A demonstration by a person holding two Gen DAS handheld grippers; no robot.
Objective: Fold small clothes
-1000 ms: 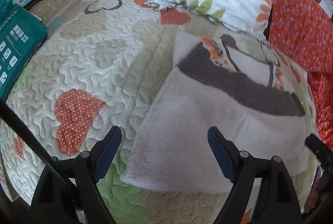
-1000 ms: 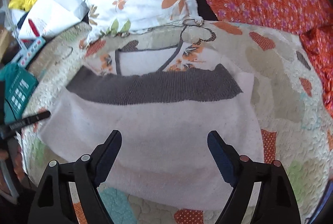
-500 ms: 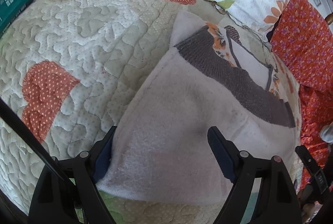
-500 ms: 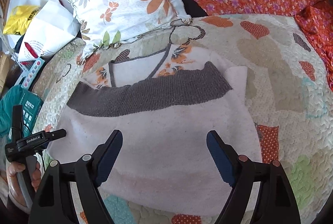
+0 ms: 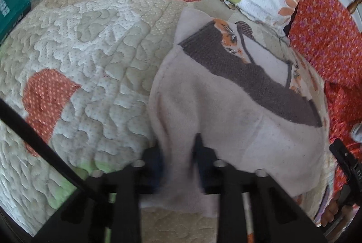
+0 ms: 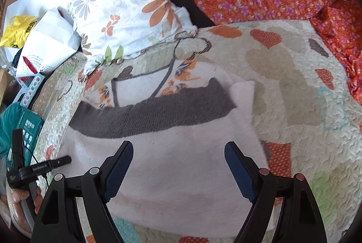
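Lying on the heart quilt (image 6: pixel 294 75) is a small white sweater (image 6: pixel 181 166), soft and fuzzy, with a wide dark grey band (image 6: pixel 153 114) across it and orange flowers near the top. The left gripper (image 5: pixel 178 152) is closing on its near corner, and the cloth bunches up between the fingers. The right gripper (image 6: pixel 178 161) hangs over the sweater with its fingers spread wide, holding nothing. A flowery pillow (image 6: pixel 126 10) sits behind.

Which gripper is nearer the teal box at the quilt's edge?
Left. The left gripper is closing on the white fleece garment at its corner beside the teal box; the right gripper hovers open over the garment's middle.
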